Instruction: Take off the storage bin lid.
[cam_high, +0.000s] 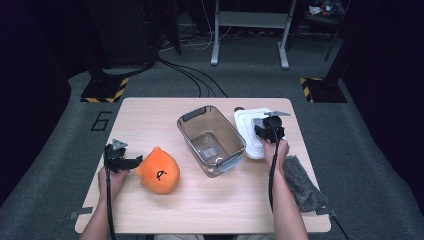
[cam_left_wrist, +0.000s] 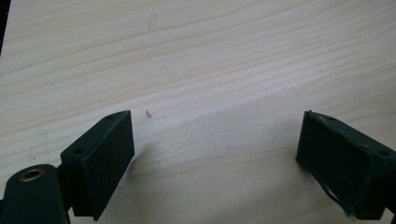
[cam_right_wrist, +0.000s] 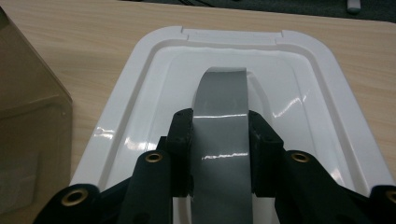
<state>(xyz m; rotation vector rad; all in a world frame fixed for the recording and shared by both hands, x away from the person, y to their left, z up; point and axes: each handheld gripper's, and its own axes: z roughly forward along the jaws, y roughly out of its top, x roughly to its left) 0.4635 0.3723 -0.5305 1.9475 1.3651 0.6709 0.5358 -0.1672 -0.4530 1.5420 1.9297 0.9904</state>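
Grey tape roll (cam_right_wrist: 218, 140) is what I've got clamped in my right gripper (cam_right_wrist: 219, 154) at the moment, jaws pressed on both flat sides of it, roll standing on edge. It sits over the white lid (cam_right_wrist: 140, 79), which lies flat on the wooden table (cam_high: 210, 200) just to the right of the clear plastic bin (cam_high: 187, 131). From the high view my right gripper (cam_high: 269, 131) is over the middle of that lid (cam_high: 246, 131); can't tell if the roll actually touches it.

My left gripper (cam_left_wrist: 215, 154) is spread wide with nothing between the jaws, just bare tabletop under it. In the high view it (cam_high: 131, 162) points toward the orange plush toy (cam_high: 159, 171), right beside it near the table's left edge. A grey cloth (cam_high: 303, 184) lies at the right edge near my right forearm.
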